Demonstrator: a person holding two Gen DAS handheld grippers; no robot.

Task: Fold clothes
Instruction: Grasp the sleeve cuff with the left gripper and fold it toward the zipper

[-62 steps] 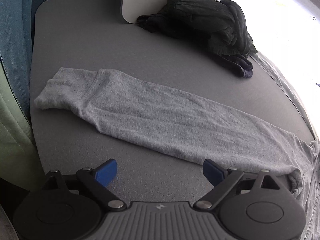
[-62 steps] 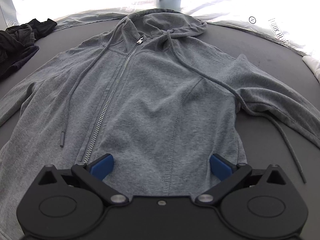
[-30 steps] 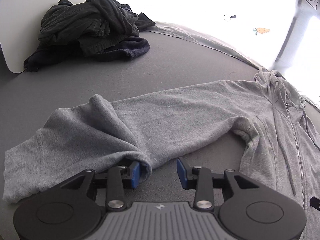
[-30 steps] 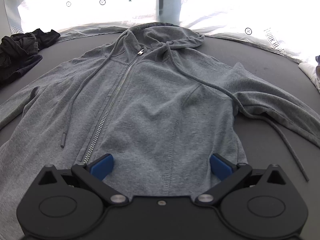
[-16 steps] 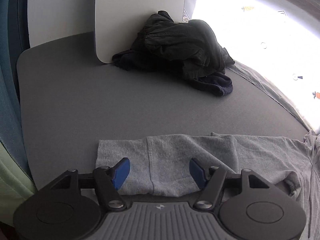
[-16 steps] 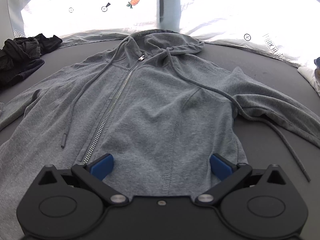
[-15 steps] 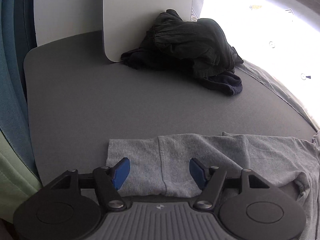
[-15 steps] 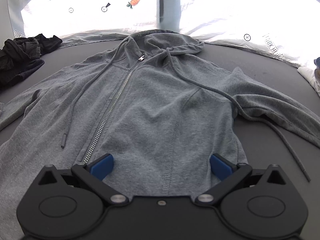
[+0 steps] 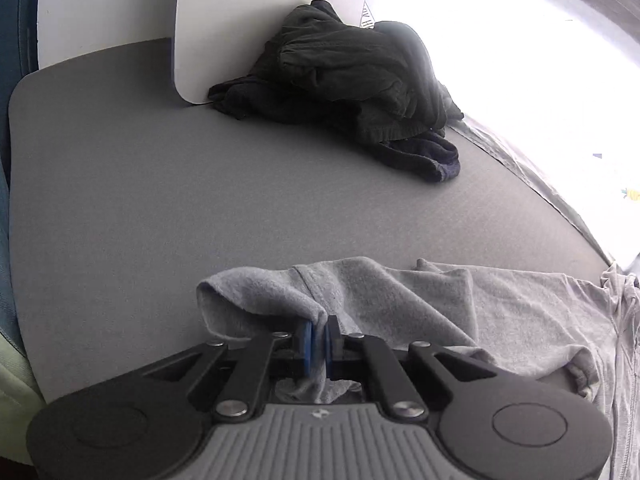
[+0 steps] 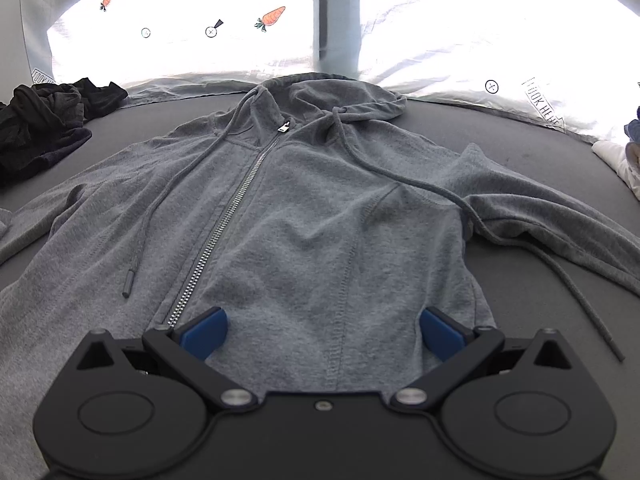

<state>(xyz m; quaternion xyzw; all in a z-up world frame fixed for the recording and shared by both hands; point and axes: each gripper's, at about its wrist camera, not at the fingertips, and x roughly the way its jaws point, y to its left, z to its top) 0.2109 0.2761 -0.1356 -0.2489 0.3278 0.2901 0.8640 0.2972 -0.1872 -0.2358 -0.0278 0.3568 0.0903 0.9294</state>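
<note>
Pinching sleeve cuff (image 9: pixel 260 292), pads (image 9: pixel 306 340) part-hidden

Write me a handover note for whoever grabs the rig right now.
Left hand-held gripper: jaws just closed, pinching the cuff end of the hoodie sleeve, already doubled back toward the body.
Right hand-held gripper: open, over the lower front of the grey hoodie, gripping nothing.
Hoodie lies face up, zipped, on the grey table; the other sleeve is out flat.
Left: both sleeves in, then fold the body.

A grey zip-up hoodie (image 10: pixel 304 216) lies face up, zipped, flat on the counter (image 9: pixel 160 208), one sleeve cuff (image 9: pixel 280 296) bunched and lifted.
</note>
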